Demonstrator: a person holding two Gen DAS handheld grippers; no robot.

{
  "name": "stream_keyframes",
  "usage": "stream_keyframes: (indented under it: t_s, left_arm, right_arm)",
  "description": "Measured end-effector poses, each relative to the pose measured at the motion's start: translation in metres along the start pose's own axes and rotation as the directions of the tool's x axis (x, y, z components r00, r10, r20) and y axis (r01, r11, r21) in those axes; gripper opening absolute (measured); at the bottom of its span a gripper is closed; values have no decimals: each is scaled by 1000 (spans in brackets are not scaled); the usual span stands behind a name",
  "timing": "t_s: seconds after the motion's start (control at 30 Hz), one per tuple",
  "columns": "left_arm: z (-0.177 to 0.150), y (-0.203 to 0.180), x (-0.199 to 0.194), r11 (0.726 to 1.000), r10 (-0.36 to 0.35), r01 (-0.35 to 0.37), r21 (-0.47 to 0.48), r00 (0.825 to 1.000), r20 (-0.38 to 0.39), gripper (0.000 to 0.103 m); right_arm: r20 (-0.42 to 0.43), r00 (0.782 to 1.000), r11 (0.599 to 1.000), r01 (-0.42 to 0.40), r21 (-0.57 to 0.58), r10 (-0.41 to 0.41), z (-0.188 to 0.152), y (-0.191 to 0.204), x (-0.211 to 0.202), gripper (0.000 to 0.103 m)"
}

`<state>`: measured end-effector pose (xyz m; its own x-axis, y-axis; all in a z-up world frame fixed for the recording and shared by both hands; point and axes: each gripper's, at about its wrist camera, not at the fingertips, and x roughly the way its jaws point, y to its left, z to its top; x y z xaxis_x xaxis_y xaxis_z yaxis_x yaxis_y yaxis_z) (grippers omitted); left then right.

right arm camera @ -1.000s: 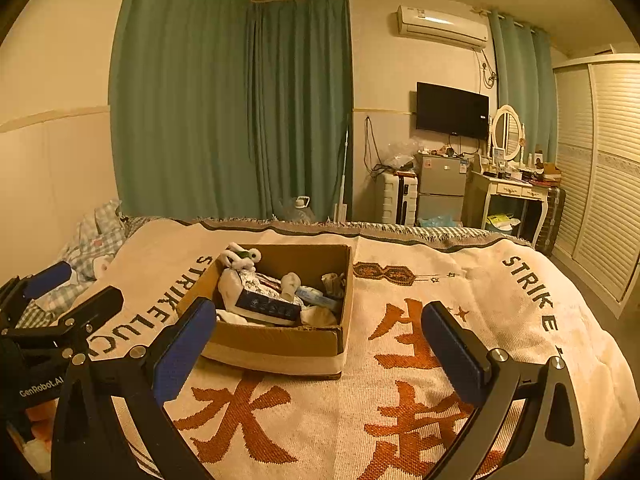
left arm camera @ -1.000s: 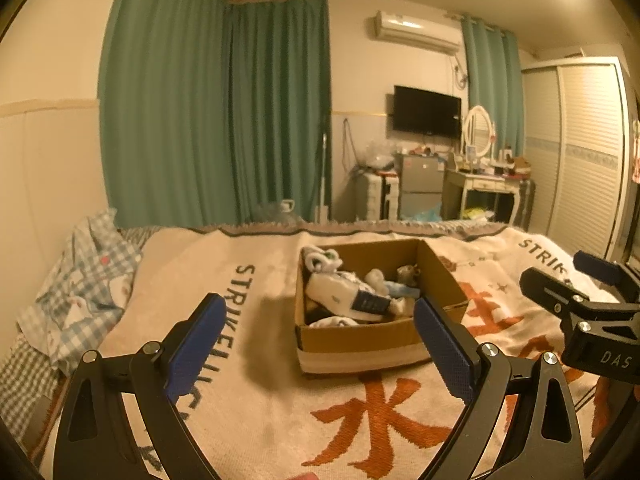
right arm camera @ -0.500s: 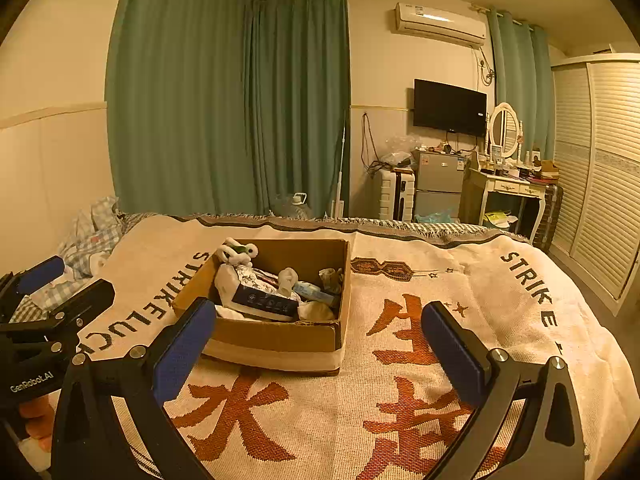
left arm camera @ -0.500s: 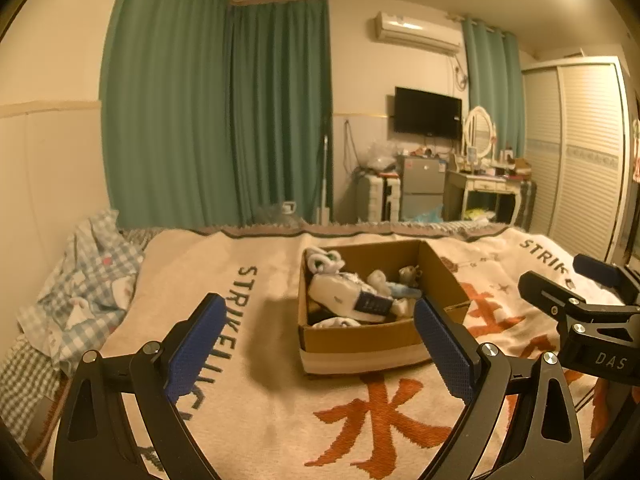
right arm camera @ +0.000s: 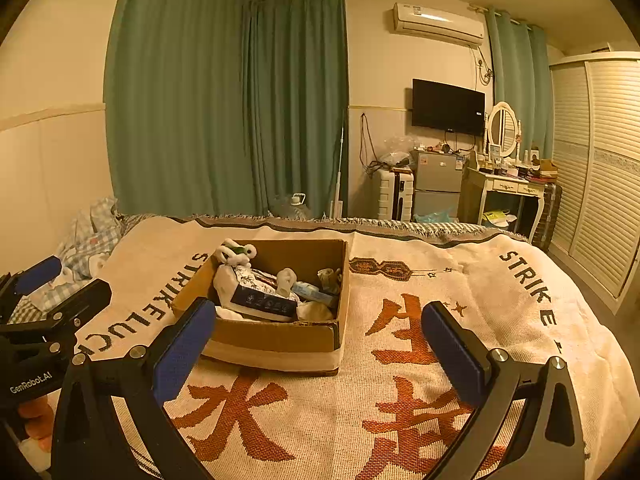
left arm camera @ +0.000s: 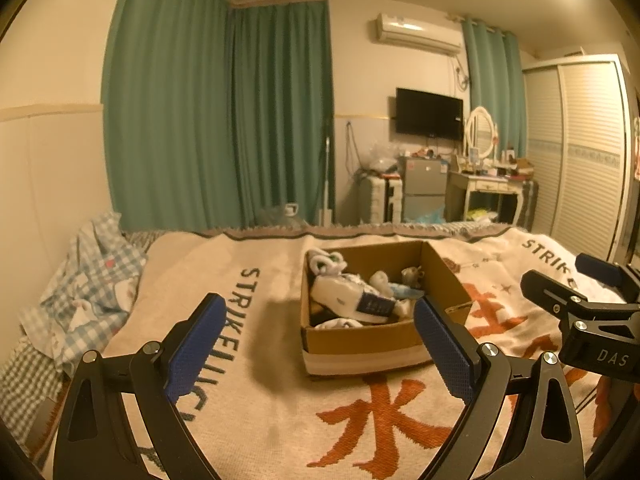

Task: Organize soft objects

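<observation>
- One cardboard box (left arm camera: 362, 340) sits in the middle of the bed on a woven blanket (left arm camera: 280, 420), open side up. I take it to be the collecting bin for the soft things.
- The soft objects (right arm camera: 264, 292) are all heaped inside the box: a white plush with a dark label lying across the pile, a white-and-green fluffy piece (right arm camera: 236, 251) perched at the back left corner, and several smaller pale bits beside it. I count at least five, but they overlap too much for a firm number.
- Two grippers hover side by side above the near part of the blanket, short of the box and touching nothing.
- The left gripper (left arm camera: 320, 340) has its blue pads (left arm camera: 196, 344) spread wide, framing the box, which looks like readiness to reach in.
- The right gripper (right arm camera: 316, 340) is equally agape and empty, aimed at the box's right front corner.
- One checked quilt (left arm camera: 88, 272) is bunched at the left edge of the bed, well apart from the box; it may be the next soft thing to deal with.
</observation>
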<state>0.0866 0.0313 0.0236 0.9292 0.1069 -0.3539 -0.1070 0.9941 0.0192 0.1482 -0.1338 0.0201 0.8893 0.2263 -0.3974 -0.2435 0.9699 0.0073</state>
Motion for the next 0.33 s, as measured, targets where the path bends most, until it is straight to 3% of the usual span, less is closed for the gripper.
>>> stream_keyframes:
  t_s: [0.33]
  left_arm:
    - [2,7,-2,1000,0,0,-9,1000,-1,96]
  right_arm:
    - [-2,1000,1000,1,2,-1,0,1,0,103]
